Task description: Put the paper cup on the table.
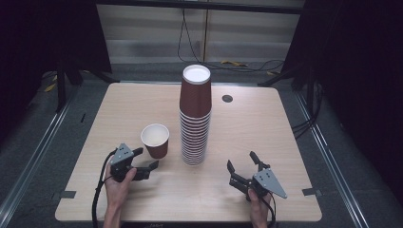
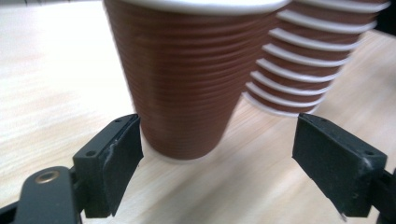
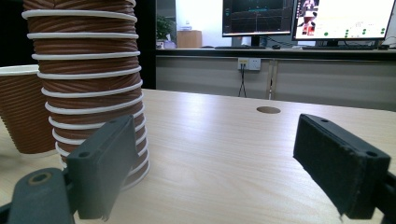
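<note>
The single brown ribbed paper cup (image 1: pixel 155 140) stands upright left of the tall stack of nested brown paper cups (image 1: pixel 195 116). Left gripper (image 1: pixel 141 164), released, should straddle it squarely before closing gently; right gripper (image 1: pixel 243 167) waits released

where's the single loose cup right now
In the high view the single cup stands upright left of the cup stack, just beyond the open left claw.

Two black hand-held grippers (image 1: pixel 146 165) (image 1: pixel 243 167), grey three-cornered plates, trailing black cables.
</note>
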A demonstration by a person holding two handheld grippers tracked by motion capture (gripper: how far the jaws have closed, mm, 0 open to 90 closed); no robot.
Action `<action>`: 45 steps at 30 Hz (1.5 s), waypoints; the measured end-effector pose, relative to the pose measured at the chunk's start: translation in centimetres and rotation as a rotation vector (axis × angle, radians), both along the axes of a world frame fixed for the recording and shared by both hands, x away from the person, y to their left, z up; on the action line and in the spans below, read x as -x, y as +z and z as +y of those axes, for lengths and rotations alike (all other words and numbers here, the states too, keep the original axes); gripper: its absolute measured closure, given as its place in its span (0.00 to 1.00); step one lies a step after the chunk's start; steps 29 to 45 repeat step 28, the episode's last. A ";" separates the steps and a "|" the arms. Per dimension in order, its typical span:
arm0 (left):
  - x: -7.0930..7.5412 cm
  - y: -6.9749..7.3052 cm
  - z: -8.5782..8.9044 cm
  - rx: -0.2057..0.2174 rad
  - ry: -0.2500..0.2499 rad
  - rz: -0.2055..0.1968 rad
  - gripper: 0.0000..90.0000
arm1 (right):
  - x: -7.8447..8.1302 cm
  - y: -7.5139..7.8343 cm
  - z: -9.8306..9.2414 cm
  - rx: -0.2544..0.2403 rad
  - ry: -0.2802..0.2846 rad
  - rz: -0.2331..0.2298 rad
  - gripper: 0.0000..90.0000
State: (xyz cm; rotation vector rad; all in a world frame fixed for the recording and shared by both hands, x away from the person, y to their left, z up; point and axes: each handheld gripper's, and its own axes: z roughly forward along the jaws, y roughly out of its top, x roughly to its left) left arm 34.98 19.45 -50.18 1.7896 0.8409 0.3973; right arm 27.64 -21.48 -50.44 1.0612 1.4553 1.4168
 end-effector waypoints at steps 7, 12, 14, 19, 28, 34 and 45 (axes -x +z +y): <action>2.5 0.6 -0.5 0.009 0.045 -0.080 0.17 | 0.0 0.0 0.0 0.000 0.000 0.000 0.14; 3.9 0.0 -1.3 0.041 0.083 -0.137 0.17 | 0.0 0.0 0.0 -0.001 0.000 0.000 0.14; 4.1 -0.5 -1.5 0.053 0.076 -0.124 0.17 | 0.0 0.0 0.0 0.000 0.000 0.000 0.14; 4.5 -0.6 -1.6 0.049 0.077 -0.154 0.17 | 0.0 0.0 0.0 0.000 0.002 0.000 0.14; 5.5 -0.8 -1.2 0.084 0.122 -0.240 0.17 | -0.1 0.0 -0.1 -0.004 0.001 0.013 0.14; 5.5 -0.8 -1.2 0.084 0.122 -0.240 0.17 | -0.1 0.0 -0.1 -0.004 0.001 0.013 0.14; 5.5 -0.8 -1.2 0.084 0.122 -0.240 0.17 | -0.1 0.0 -0.1 -0.004 0.001 0.013 0.14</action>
